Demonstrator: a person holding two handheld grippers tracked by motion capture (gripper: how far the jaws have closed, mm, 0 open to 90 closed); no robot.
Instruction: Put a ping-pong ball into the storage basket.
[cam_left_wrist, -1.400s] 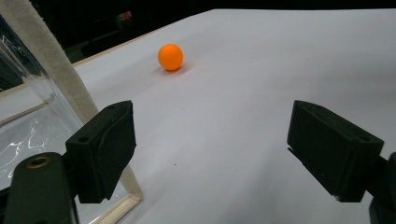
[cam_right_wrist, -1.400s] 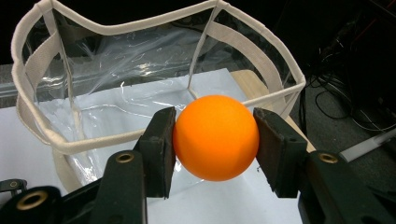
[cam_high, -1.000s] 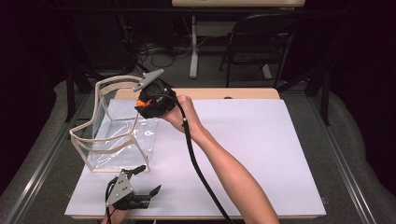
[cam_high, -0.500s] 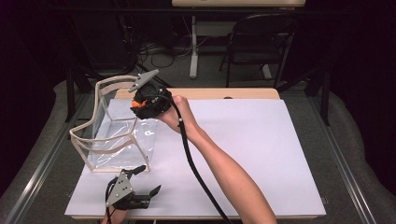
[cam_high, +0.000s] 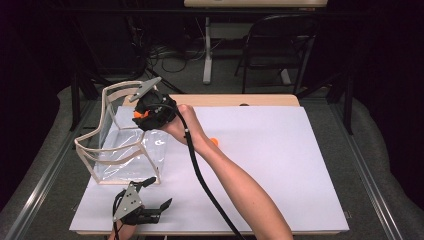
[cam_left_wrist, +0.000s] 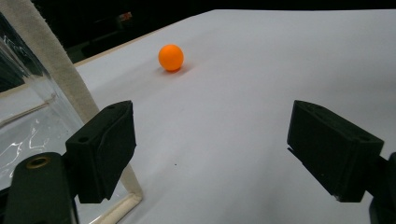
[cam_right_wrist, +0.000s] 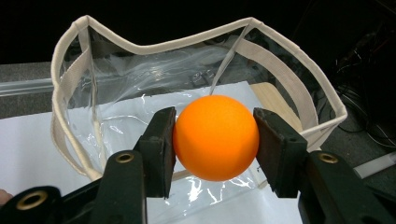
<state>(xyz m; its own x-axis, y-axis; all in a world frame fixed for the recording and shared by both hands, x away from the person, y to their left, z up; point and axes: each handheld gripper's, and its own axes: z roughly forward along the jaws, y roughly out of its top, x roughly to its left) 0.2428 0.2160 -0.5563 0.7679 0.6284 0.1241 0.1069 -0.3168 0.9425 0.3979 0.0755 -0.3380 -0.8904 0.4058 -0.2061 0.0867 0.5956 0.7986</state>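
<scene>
Right now my right claw (cam_right_wrist: 215, 140) pinches an orange ball (cam_right_wrist: 215, 137) over the clear bag (cam_right_wrist: 299, 93); release early and it hits the rim, bouncing across the desk (cam_high: 280, 165). Left claw (cam_left_wrist: 224, 149) gapes empty.

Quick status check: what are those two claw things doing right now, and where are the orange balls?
Right gripper shut on orange ball, at clear bag's rim. Left gripper open, idle at table's near edge. Second ball loose on the table. Nothing in the way.

Bag (cam_high: 122, 150) at table (cam_high: 300, 165) left; loose ball (cam_high: 214, 141) right of bag; held ball (cam_right_wrist: 215, 137) above bag.
</scene>
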